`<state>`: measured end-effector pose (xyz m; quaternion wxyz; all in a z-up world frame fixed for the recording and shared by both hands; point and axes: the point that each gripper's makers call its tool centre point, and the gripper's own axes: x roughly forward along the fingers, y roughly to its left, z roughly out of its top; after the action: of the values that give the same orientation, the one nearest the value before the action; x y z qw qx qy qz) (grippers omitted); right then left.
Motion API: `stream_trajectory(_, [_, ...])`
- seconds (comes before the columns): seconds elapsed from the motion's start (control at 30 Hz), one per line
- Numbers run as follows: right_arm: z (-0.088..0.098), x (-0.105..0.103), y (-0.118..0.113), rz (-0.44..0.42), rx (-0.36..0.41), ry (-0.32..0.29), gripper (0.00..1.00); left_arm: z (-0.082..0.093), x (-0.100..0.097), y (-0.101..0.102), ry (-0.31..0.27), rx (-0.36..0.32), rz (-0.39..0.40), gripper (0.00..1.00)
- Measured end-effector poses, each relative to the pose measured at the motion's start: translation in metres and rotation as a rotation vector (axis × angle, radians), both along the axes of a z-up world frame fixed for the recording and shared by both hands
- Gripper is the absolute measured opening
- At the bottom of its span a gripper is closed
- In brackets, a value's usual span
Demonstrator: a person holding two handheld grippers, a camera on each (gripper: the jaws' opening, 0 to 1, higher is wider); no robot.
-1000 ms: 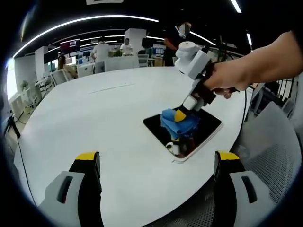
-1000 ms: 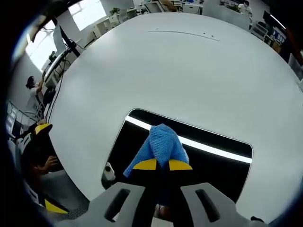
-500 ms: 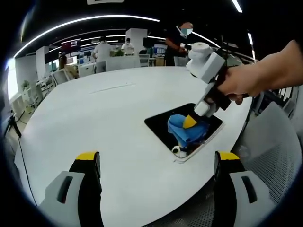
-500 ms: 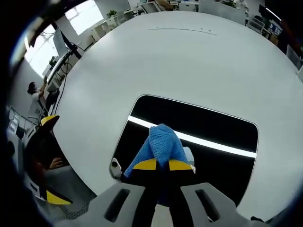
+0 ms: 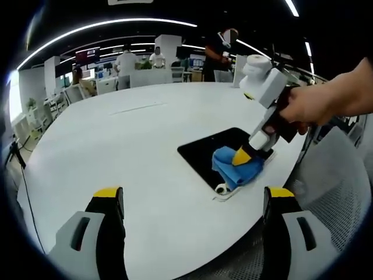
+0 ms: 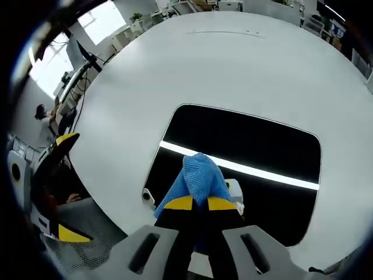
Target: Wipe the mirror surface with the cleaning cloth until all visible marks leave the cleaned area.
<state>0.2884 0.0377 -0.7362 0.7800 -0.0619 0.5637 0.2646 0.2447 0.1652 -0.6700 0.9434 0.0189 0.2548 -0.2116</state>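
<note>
Left gripper view, items recorded relative to the mirror (image 5: 217, 153). The mirror is seen as a dark rectangular panel with a pale edge, laid flat on the white round tabletop (image 5: 116, 146) toward its near right rim. A blue cleaning cloth (image 5: 236, 168) is pressed onto the mirror's near right corner and is clamped between the yellow-tipped jaws of the right gripper (image 5: 242, 156), which is held from the right by a person's hand (image 5: 309, 108). A small white ring-shaped fitting (image 5: 221, 188) is noted at the mirror's near edge, just beside the cloth. The left gripper (image 5: 189, 192) is recorded with its jaws spread wide apart and nothing between them, hanging above bare tabletop well on the near side of the mirror. Standing people (image 5: 125, 62) and office furniture are seen far beyond the tabletop.

Right gripper view, same landmark. The mirror (image 6: 256, 146) is shown from above as a black rectangle crossed by a bright reflected light strip (image 6: 256, 171). The cleaning cloth (image 6: 199, 179) is bunched over the mirror's near edge, and the right gripper (image 6: 199, 203) is closed upon it, jaws drawn together. A small white object (image 6: 233, 189) is noted on the mirror just right of the cloth; its nature cannot be told. The left gripper (image 6: 58, 151) enters at the far left, off the tabletop (image 6: 221, 76) rim.
</note>
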Motion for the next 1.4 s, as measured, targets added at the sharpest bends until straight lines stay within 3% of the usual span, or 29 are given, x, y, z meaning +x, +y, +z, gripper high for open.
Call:
stream_trajectory(0.67, [0.0, -0.026, -0.003, 0.018, 0.024, 0.03, 0.0, 0.0, 0.001, 0.002, 0.002, 0.007, 0.018, 0.99])
stream_trajectory(1.4, [0.0, -0.032, -0.002, 0.048, 0.021, 0.028, 0.0, -0.001, 0.0, 0.002, 0.003, 0.006, 0.014, 0.99])
